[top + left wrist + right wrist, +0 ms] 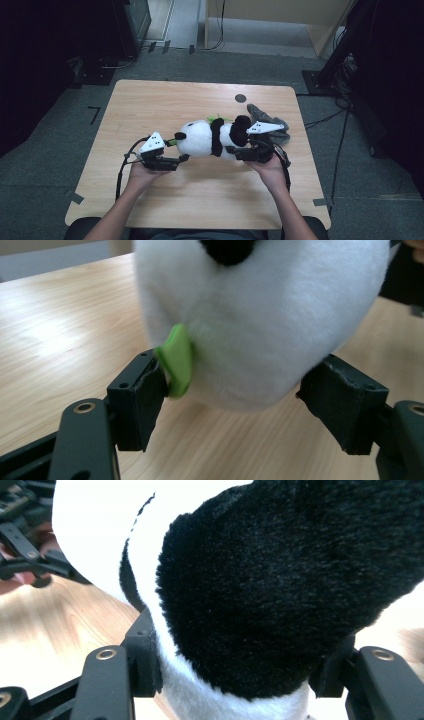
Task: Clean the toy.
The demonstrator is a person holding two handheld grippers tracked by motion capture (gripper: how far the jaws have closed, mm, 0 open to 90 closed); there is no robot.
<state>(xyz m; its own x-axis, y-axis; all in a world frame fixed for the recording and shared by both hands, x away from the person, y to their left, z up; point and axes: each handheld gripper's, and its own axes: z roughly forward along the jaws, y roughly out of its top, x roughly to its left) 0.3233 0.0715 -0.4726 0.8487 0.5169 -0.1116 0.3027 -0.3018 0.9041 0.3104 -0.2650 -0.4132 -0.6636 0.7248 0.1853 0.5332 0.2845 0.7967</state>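
While a plush panda [210,138] lies on its side near the middle of a wooden desk [150,100], a person works at it with one gripper in each hand. From the high view, the left gripper [183,158] meets the toy's white head end and the right gripper [231,149] its black-limbed rear end; this view alone takes in one dark round mark [240,98] near the desk's far edge, one grey cloth [272,124] bunched just behind the panda, and a grey floor [45,130] around the desk.

The left gripper view brings out what the overhead picture leaves small: a green tag [176,360] on the white fur, touching the inner face of one jaw, while the other jaw sits against the far side of the rounded white plush. The two jaws stand apart with the head between them, and the fur bulges over their tips, so they appear clamped on it.

The right gripper view shows a black furry limb [280,580] and a band of white fur wedged between its two jaws, both pads pressed into the pile. Far off at that view's upper left, the other gripper shows above the wood.

Count: one panda, one tag, one cloth, two grippers, four jaws.
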